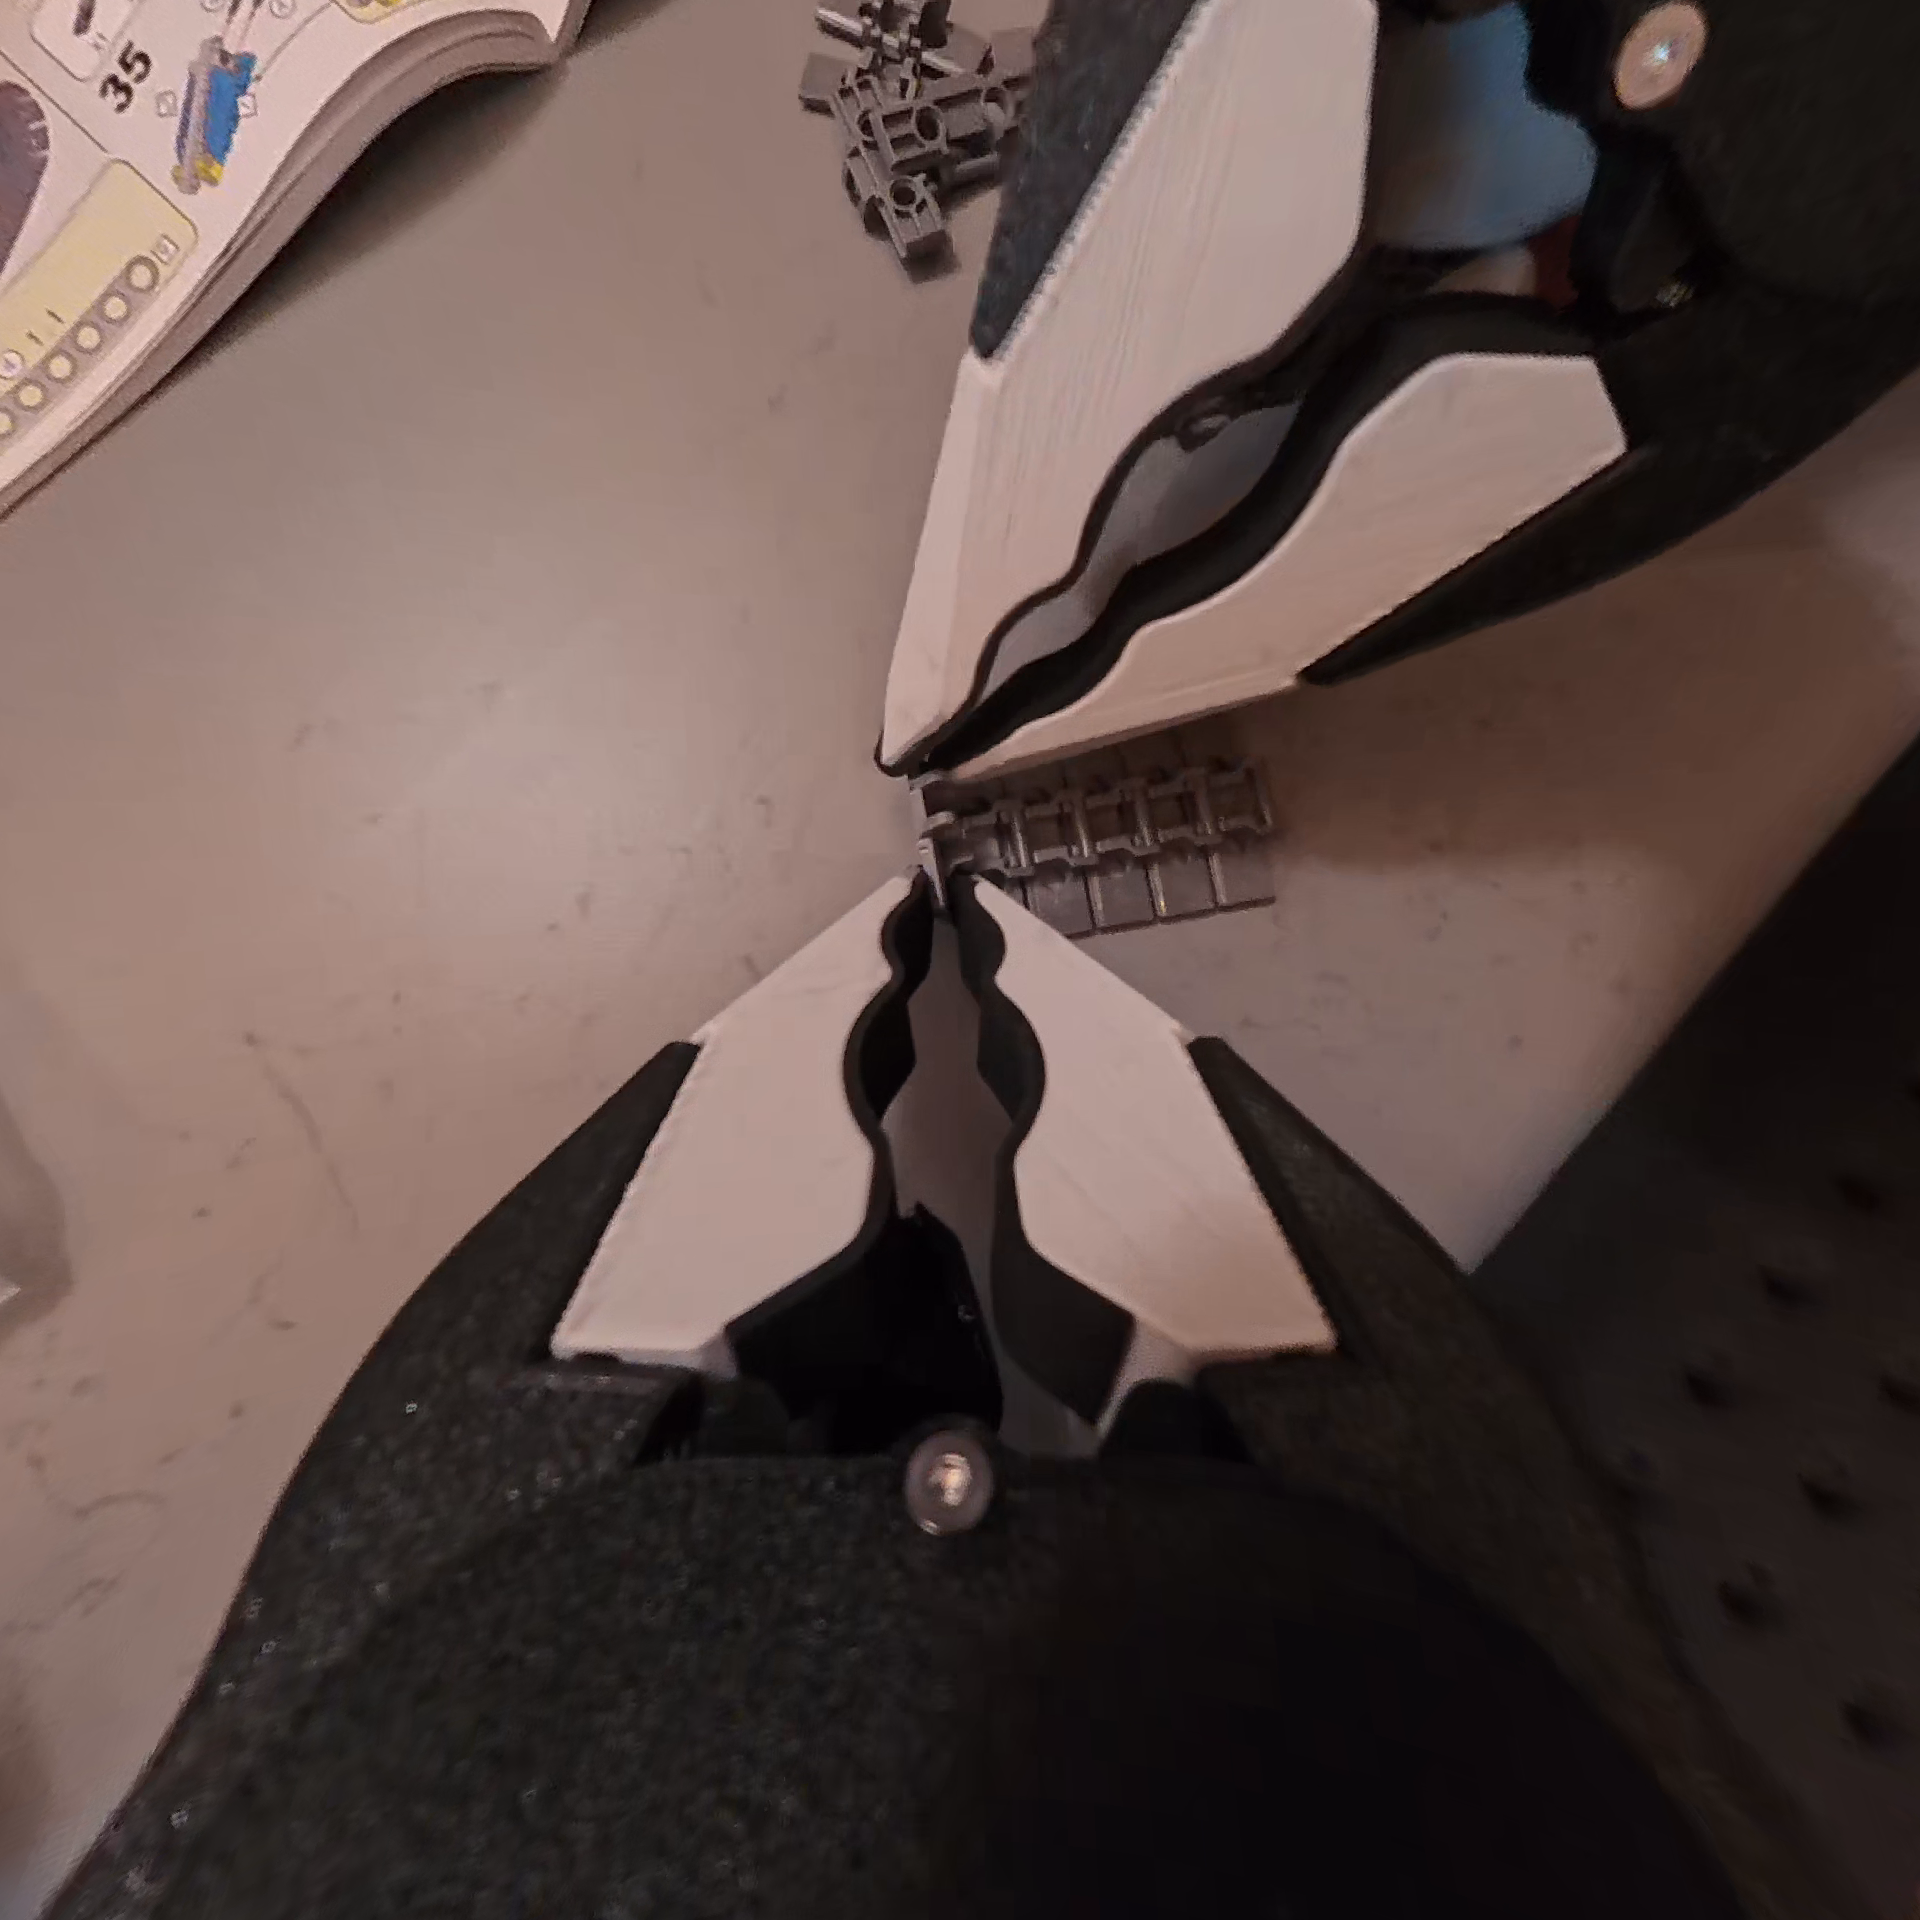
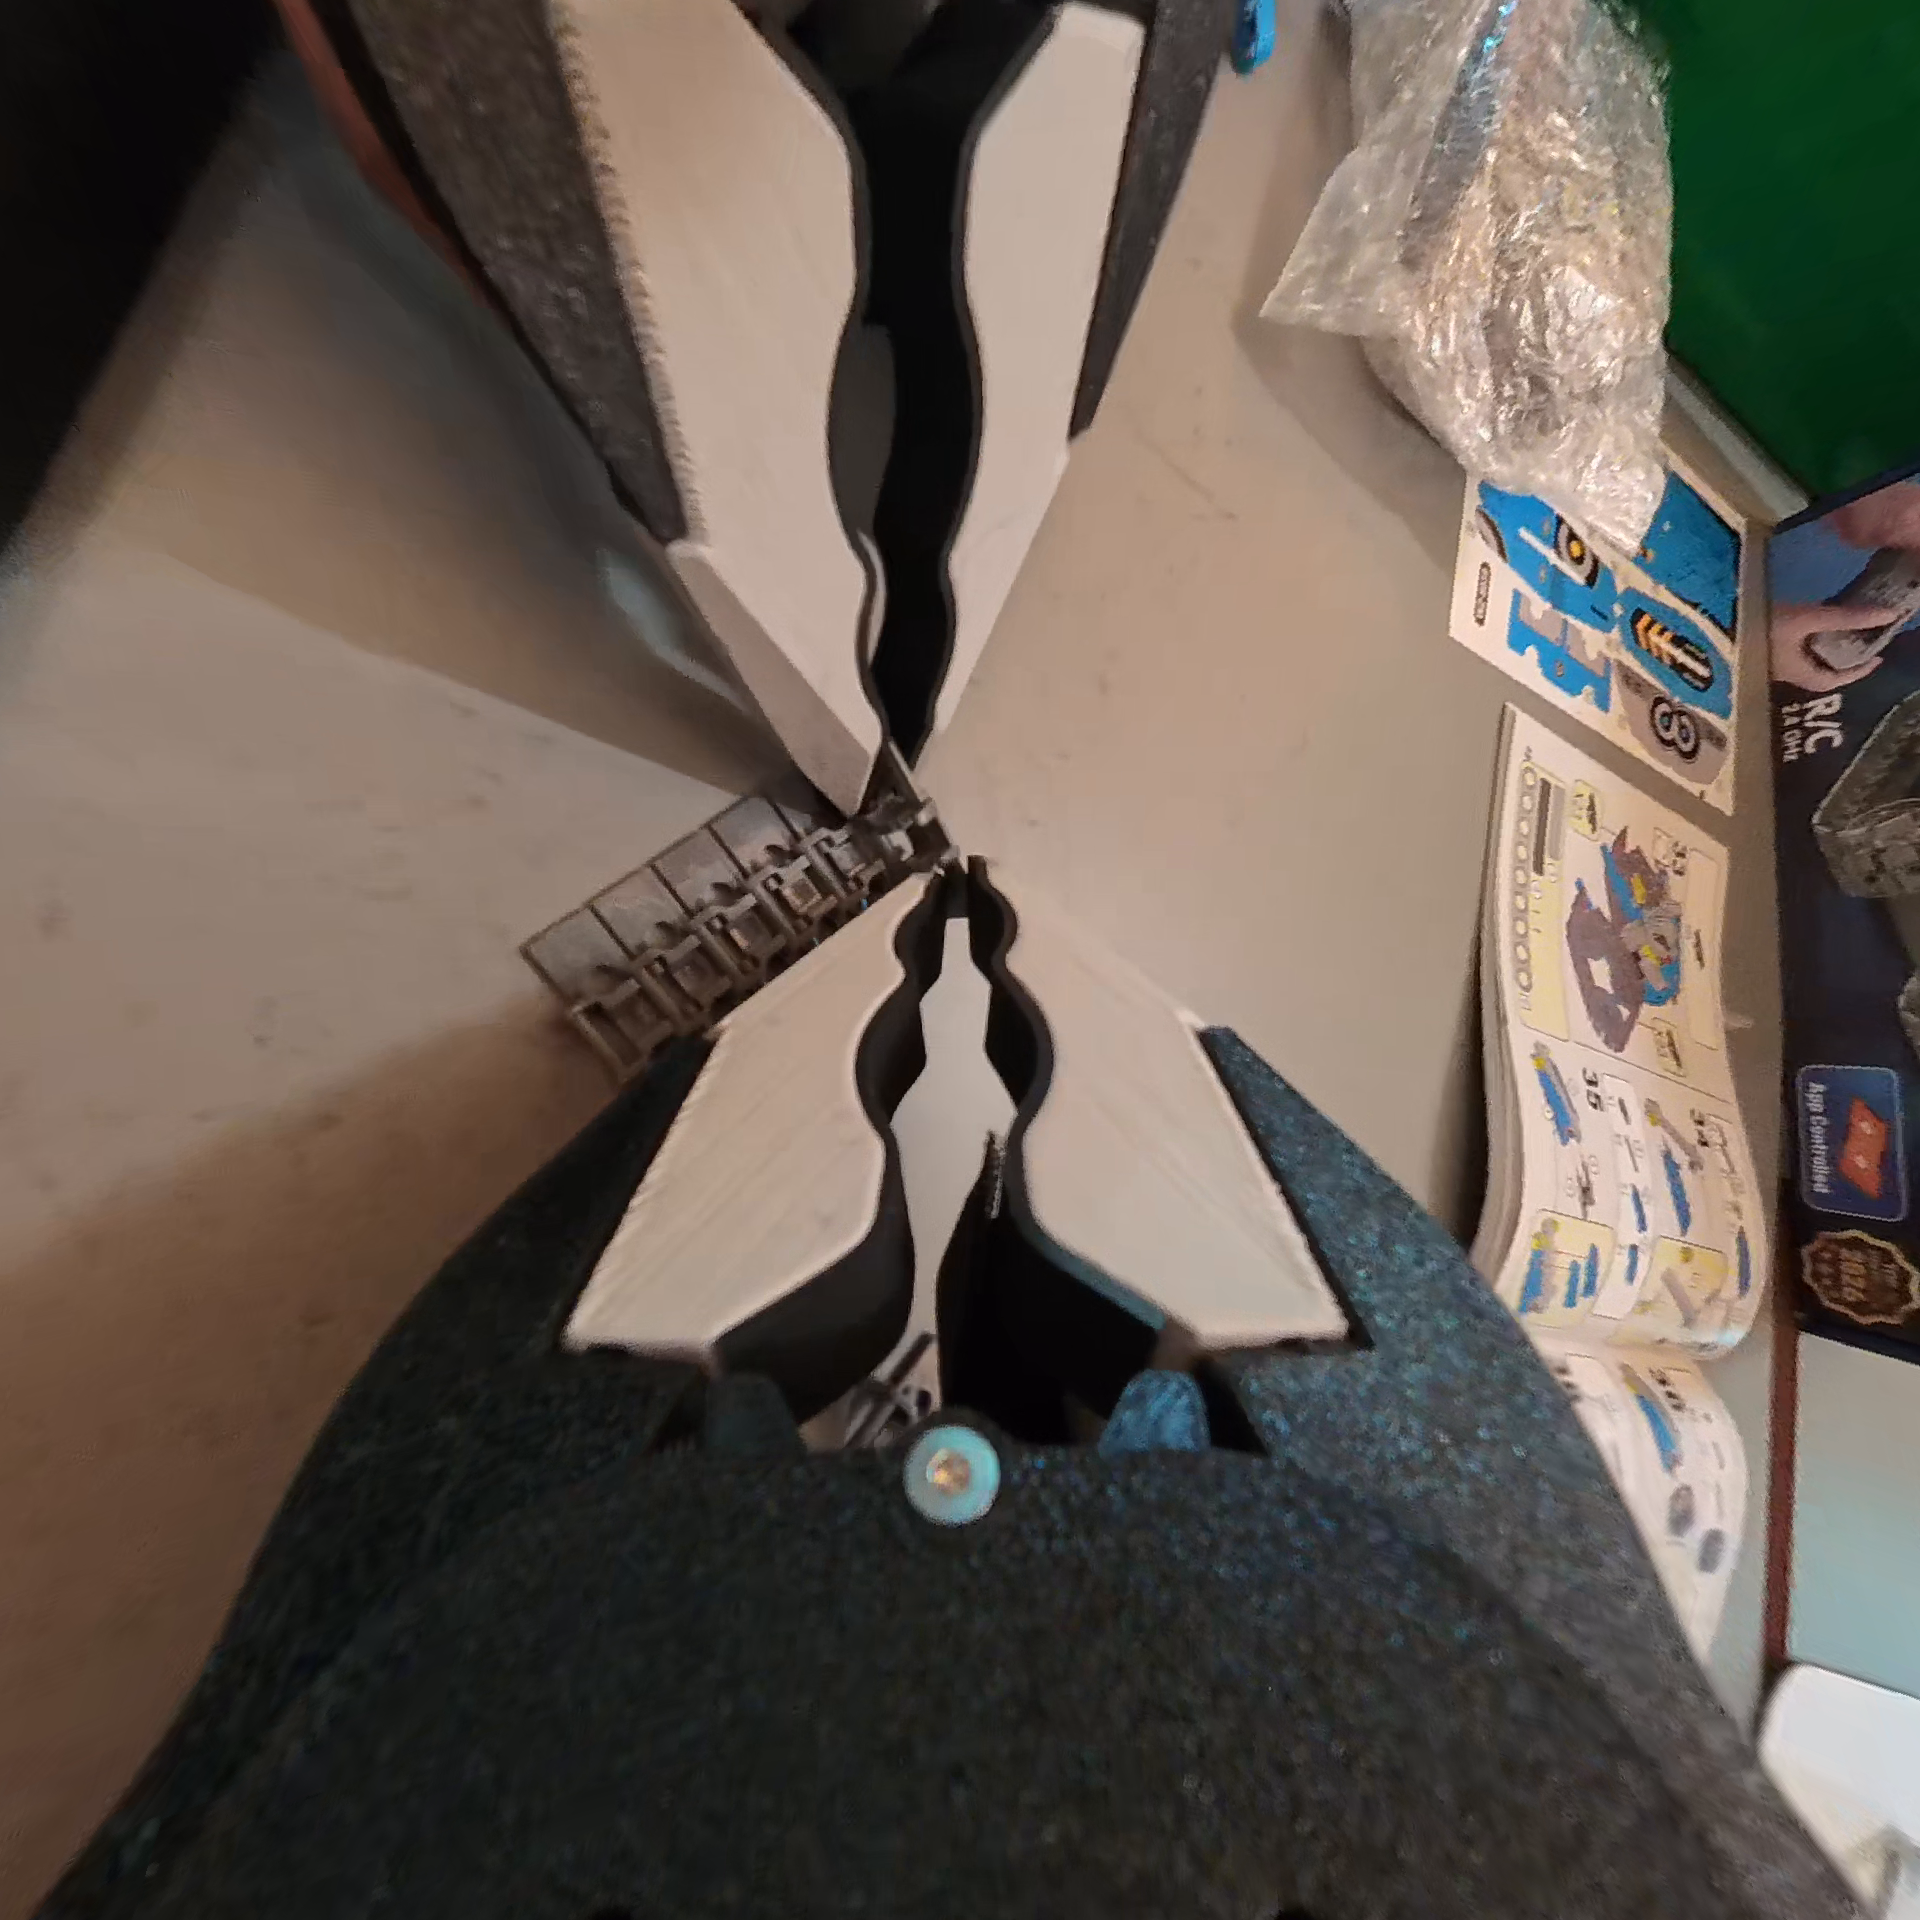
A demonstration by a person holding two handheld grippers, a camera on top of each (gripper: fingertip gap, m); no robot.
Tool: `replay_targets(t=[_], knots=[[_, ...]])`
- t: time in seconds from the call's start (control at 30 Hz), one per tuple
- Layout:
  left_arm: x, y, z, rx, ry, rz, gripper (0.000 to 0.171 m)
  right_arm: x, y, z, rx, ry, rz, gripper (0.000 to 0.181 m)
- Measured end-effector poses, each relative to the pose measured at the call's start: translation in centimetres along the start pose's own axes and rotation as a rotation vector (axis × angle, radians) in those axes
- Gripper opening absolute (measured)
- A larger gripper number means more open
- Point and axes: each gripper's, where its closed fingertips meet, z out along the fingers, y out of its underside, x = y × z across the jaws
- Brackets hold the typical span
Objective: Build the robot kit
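A short grey toy track strip (image 1: 1122, 852) of several joined links lies on the beige table (image 1: 468, 727); it also shows in the right wrist view (image 2: 707, 935). My left gripper (image 1: 940, 883) comes from below and is shut on the strip's end link. My right gripper (image 1: 912, 771) comes in from the upper right, tip to tip with the left, and is shut on the same end of the strip. In the right wrist view my right gripper (image 2: 956, 878) is at the bottom and the left gripper (image 2: 894, 784) reaches in from the top. The end link is mostly hidden by the fingertips.
An open instruction booklet (image 1: 156, 208) (image 2: 1621, 1039) lies on the table. A pile of grey toy parts (image 1: 914, 125) sits at the back. A sticker sheet (image 2: 1600, 634), a crumpled plastic bag (image 2: 1507, 239) and a dark box (image 2: 1849, 935) are to the right. A dark perforated surface (image 1: 1766, 1403) borders the table. Less than 4 cm separates the two grippers' tips.
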Motion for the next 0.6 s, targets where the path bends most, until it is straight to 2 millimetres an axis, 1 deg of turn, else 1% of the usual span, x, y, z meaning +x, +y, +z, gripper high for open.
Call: replay_targets(t=[0.1,0.2,0.27,0.33,0.43,0.6], knots=[[0.00,0.02,0.00,0.017,-0.006,0.006,0.004,-0.02,-0.04,0.07,0.038,-0.049,0.091,0.004],[0.01,0.04,-0.04,0.027,-0.003,0.010,0.003,-0.01,-0.31,-0.33,0.096,-0.129,0.254,0.005],[0.03,0.04,-0.04,0.031,-0.003,0.015,0.003,0.03,-0.23,-0.59,0.113,-0.157,0.314,0.010],[0.04,0.02,-0.04,0.026,-0.008,0.010,0.003,-0.22,-0.11,-0.73,0.117,-0.167,0.328,0.016],[0.09,0.04,-0.09,0.018,-0.021,0.025,0.002,-0.49,-0.25,-0.62,0.124,-0.162,0.333,0.015],[-0.13,0.28,-0.44,0.019,-0.039,0.049,0.002,-0.52,-0.65,-0.45,0.130,-0.144,0.258,0.013]])
